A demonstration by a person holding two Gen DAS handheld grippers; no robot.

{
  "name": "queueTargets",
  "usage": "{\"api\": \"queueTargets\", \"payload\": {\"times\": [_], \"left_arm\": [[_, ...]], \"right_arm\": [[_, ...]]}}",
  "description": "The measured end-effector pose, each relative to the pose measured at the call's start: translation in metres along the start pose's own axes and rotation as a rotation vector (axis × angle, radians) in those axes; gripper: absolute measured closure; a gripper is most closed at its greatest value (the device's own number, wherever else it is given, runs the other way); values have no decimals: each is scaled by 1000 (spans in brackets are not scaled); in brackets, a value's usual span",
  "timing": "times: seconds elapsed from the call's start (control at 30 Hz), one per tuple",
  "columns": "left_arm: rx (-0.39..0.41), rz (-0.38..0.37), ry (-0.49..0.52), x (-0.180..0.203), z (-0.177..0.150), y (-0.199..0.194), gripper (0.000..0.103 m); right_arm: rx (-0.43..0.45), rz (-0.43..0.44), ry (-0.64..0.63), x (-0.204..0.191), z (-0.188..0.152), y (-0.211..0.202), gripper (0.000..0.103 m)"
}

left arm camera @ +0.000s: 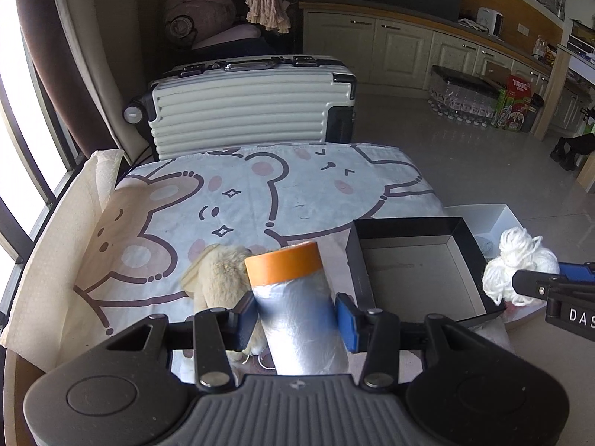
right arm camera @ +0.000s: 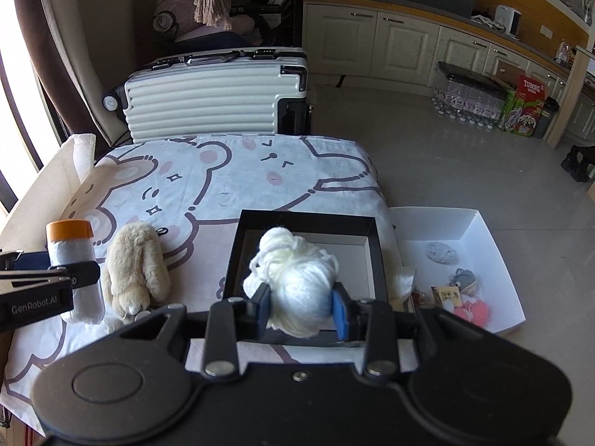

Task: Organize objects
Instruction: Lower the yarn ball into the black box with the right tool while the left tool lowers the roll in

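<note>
Left gripper (left arm camera: 296,314) clamped on plastic roll (left arm camera: 297,304), held above the bedsheet (left arm camera: 238,193). Right gripper (right arm camera: 302,306) pinching yarn ball (right arm camera: 293,278) over black box (right arm camera: 308,219). Best: lower inside walls, then release gently.

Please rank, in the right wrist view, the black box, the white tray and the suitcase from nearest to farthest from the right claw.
1. Black box: directly under the right claw.
2. White tray: off to the right, on the floor side.
3. Suitcase: far end, beyond the bed.

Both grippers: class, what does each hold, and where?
Left gripper: orange-capped plastic film roll, gripped mid-body. Right gripper: white yarn ball, at its sides.
</note>
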State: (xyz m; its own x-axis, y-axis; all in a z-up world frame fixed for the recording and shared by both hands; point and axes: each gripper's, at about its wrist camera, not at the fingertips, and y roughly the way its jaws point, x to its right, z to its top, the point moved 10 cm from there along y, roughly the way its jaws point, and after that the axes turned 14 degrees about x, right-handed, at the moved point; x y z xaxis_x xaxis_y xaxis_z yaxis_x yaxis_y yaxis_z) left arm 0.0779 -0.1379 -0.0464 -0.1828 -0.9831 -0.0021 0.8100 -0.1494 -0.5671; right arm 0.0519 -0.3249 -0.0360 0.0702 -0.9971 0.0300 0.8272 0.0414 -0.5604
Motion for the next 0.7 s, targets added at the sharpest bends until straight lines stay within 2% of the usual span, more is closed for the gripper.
{"api": "queueTargets", "payload": {"times": [0.7], "left_arm": [[-68,-98,58,64,14,67,56]], "right_arm": [[-56,-6,57,34,-3,52,68]]}}
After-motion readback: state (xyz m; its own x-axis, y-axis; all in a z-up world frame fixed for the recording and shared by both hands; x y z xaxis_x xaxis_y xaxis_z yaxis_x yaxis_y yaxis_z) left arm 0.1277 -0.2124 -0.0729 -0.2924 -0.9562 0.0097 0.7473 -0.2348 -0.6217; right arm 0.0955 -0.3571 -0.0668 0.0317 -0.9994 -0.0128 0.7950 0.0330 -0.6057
